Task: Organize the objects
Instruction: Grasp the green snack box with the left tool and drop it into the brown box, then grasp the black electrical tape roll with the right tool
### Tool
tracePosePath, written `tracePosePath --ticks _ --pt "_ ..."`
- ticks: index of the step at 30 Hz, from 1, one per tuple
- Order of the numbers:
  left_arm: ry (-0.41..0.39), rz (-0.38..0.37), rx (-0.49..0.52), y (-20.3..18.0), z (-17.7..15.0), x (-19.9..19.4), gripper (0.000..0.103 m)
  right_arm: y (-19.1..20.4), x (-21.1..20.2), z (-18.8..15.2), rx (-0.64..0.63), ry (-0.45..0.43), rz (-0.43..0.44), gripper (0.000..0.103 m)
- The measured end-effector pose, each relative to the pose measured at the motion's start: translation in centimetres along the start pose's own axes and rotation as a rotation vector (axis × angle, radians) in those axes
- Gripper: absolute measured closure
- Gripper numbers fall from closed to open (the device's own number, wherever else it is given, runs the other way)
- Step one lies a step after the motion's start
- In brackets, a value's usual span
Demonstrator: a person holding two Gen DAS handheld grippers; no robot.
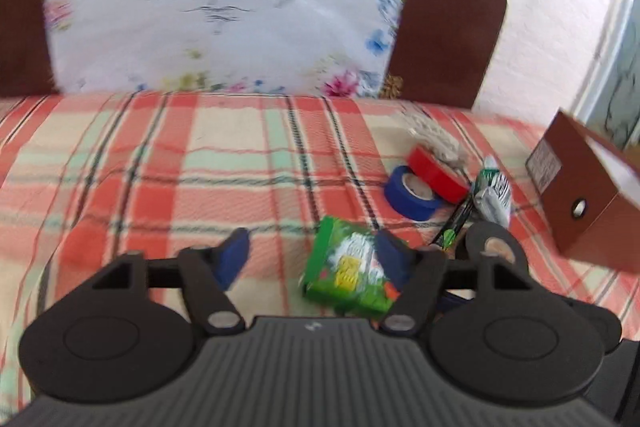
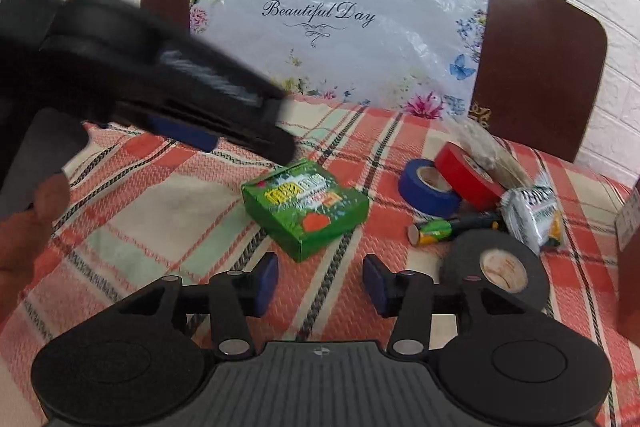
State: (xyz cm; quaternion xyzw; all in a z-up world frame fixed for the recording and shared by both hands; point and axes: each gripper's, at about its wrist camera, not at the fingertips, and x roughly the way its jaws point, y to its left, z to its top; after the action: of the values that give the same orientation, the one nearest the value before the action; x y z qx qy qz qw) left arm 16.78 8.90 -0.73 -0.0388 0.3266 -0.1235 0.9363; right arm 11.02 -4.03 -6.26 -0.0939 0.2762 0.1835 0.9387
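Clutter is what the left wrist view shows first: on the plaid bed cover (image 1: pixel 208 163) a green box (image 1: pixel 344 267) lies flat, partly behind the right finger of the left tool (image 1: pixel 316 257), whose blue pads (image 1: pixel 234 259) stand well apart with nothing pressed between them. The picture is blurred, so I cannot say whether that finger touches the box or only passes in front of it. Further right sit a blue tape roll (image 1: pixel 412 193) and a red tape roll (image 1: pixel 436 173) touching each other, a silver wrapped pack (image 1: pixel 494 193), a black tape roll (image 1: pixel 494 247) and, at the edge, a brown cardboard box (image 1: pixel 588 203) with an open top. A flowered plastic bag (image 1: pixel 224 7) leans on the dark headboard.

From the right wrist view the same box (image 2: pixel 306 213) rests on the cover (image 2: pixel 152 227) just ahead of the right tool (image 2: pixel 320 283), whose fingers stand apart and empty, short of it. The left tool (image 2: pixel 208 115) hangs blurred above the box's far corner, not clamped on it as far as I can see. Blue roll (image 2: pixel 428 193), red roll (image 2: pixel 468 177), a battery-like cylinder (image 2: pixel 440 229), the silver pack (image 2: pixel 532 215) and the black roll (image 2: pixel 498 267) crowd together on the right.

To my eye the sorting has hardly begun: every item I can see still lies loose on the bed, nothing is visibly inside the cardboard box, and the green box looks like the piece in hand
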Motion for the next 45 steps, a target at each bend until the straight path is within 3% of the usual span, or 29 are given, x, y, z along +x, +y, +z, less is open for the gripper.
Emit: tracePosePath --ticks 2,3,4,7,10,15,19,27,32,35,38,41,45 --pt "0.051 0.001 -0.005 -0.1 -0.1 1.8 0.030 -0.2 1.1 0.8 0.012 0.002 0.022 0.057" --pt "0.095 -0.020 -0.023 0.1 -0.3 2.7 0.045 -0.3 1.7 1.1 0.019 0.008 0.033 0.055" --pt "0.106 -0.057 -0.058 0.4 -0.7 3.1 0.052 -0.4 2.2 1.3 0.030 0.018 0.039 0.049" --pt "0.098 -0.060 -0.092 0.1 -0.9 2.6 0.061 -0.7 1.9 1.4 0.051 0.013 0.060 0.055" --pt "0.116 -0.058 -0.083 -1.2 -1.5 1.6 0.062 -1.0 0.2 0.4 0.063 0.013 0.047 0.062" --pt "0.136 -0.123 -0.032 -6.2 -5.1 -1.7 0.062 -3.0 -6.1 -4.3 0.094 0.008 0.004 0.062" --pt "0.122 -0.203 0.052 -11.7 -6.5 -3.8 0.062 -5.1 -11.3 -7.1 0.084 -0.043 -0.117 0.062" --pt "-0.049 -0.361 0.230 -24.1 1.0 -5.0 0.062 -15.0 -18.0 -4.6 0.190 -0.293 -0.385 0.061" --pt "-0.079 -0.394 0.299 -30.3 4.1 -1.4 0.061 -22.4 -17.6 -3.4 0.272 -0.295 -0.433 0.061" --pt "-0.033 -0.377 0.283 -32.1 4.9 2.3 0.062 -25.9 -15.7 -3.4 0.338 -0.249 -0.413 0.060" --pt "-0.011 -0.286 0.303 -33.4 4.5 4.8 0.055 -27.2 -14.3 -3.8 0.365 -0.227 -0.425 0.047" --pt "0.000 -0.269 0.317 -33.3 3.8 4.1 0.054 -26.6 -15.3 -4.5 0.388 -0.265 -0.439 0.047" --pt "-0.084 -0.321 0.356 -31.7 2.6 -0.3 0.053 -22.7 -17.9 -6.7 0.378 -0.386 -0.481 0.046"
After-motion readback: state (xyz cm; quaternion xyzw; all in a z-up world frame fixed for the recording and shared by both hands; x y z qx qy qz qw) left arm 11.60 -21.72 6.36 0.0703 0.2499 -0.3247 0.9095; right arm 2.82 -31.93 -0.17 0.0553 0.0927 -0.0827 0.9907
